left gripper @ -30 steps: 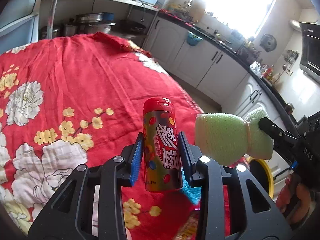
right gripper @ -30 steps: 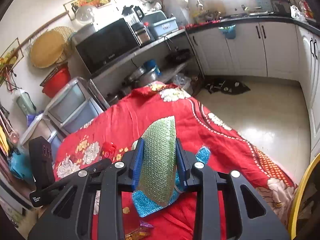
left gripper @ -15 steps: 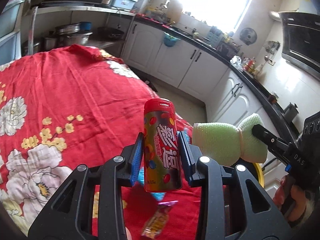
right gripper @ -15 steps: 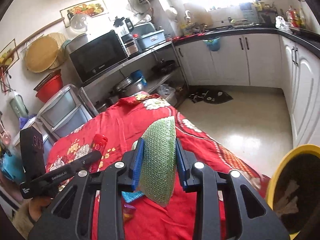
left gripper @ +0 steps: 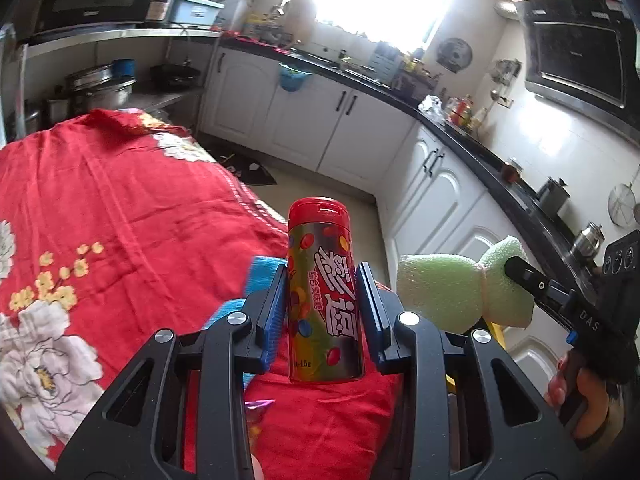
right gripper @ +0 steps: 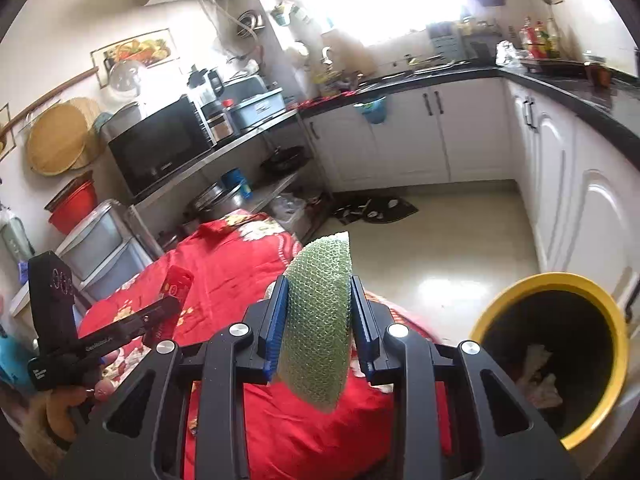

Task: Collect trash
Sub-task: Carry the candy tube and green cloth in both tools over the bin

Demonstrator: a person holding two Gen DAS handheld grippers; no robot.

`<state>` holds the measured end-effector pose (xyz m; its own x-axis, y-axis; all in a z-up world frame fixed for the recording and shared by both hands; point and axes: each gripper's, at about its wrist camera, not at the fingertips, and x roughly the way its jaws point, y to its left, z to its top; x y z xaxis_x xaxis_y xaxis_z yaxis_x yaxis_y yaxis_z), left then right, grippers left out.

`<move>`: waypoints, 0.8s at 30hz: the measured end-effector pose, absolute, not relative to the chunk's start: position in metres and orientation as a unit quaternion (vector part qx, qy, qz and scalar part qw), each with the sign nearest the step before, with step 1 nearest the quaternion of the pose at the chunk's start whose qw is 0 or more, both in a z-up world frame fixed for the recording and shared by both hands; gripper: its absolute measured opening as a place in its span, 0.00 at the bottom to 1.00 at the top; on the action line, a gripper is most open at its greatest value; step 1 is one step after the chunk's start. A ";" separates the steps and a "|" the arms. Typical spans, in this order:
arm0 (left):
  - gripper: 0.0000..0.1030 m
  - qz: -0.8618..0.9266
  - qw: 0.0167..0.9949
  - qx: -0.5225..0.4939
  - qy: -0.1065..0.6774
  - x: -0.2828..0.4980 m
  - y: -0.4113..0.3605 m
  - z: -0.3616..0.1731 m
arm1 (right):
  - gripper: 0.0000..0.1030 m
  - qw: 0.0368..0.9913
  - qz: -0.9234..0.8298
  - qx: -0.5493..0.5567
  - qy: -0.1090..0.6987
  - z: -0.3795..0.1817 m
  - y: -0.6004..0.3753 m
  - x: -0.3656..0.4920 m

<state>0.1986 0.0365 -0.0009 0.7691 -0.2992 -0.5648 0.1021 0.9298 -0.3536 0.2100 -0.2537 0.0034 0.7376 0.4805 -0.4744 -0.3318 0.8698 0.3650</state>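
Observation:
My left gripper [left gripper: 322,308] is shut on a red-capped candy tube [left gripper: 323,300], held upright above the edge of the red flowered tablecloth [left gripper: 120,216]. My right gripper [right gripper: 318,316] is shut on a green foam net sleeve [right gripper: 318,320]; the sleeve also shows at the right of the left wrist view [left gripper: 444,292]. A yellow-rimmed trash bin [right gripper: 560,356] with scraps inside stands on the floor to the right of the right gripper. The left gripper and its tube show at the left of the right wrist view [right gripper: 172,300].
A candy wrapper [left gripper: 256,412] and a blue cloth [left gripper: 256,280] lie on the tablecloth under the left gripper. White cabinets [right gripper: 448,132] with a dark counter line the far and right walls. A dark mat [right gripper: 376,210] lies on the pale floor.
Both grippers have moved right, past the table's edge, still holding the tube and the sleeve. The yellow bin has come fully into the right wrist view.

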 end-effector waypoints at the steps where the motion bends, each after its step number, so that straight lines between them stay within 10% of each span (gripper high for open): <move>1: 0.27 -0.111 0.928 -0.151 0.322 0.199 0.034 -0.001 | 0.28 0.925 0.214 0.130 0.286 0.004 -0.259 0.207; 24: 0.26 -0.179 0.925 -0.117 0.313 0.200 -0.040 0.014 | 0.28 0.949 0.105 0.161 0.250 0.008 -0.356 0.154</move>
